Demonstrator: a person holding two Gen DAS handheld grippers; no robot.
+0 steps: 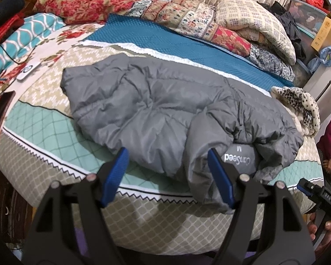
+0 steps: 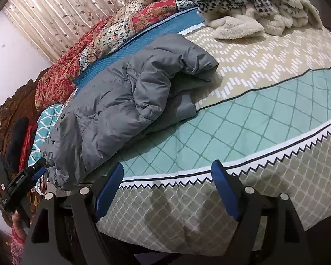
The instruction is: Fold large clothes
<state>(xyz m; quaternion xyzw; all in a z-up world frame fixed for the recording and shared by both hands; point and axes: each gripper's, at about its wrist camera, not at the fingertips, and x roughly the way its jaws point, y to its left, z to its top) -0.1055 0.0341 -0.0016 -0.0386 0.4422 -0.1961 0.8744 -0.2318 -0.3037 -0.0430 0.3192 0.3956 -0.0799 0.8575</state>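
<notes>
Grey, puffy nylon is filling the space just ahead of my left gripper [image 1: 168,176]: the jacket [image 1: 156,110] is lying across the bed [image 1: 44,123], already bundled onto itself, with its collar label showing just beyond my right-hand finger. My left fingers [image 1: 114,176] are standing spread, pinching nothing. The jacket's near edge is drooping past the inner side of one pad and a fold of it is sitting between the two, but neither pad is pressing the cloth as far as I can tell. I am pointing downward over the mattress edge, which I judge is to keep the hem within reach for the next fold.

My right gripper [image 2: 167,190] is hanging open as well, empty, with only the patterned bedsheet [image 2: 253,132] showing between its fingers. The jacket is lying to the left of those fingers and beyond them, its rounded fold rising well past the tips. I am keeping this one clear of the garment, probably so it can come in from the free side.

A fleecy speckled blanket [image 2: 253,6] is bunching far beyond my right fingertips, apart from the jacket. The folding looks partway done to me: the bulk is doubled, yet loose and lumpy.
</notes>
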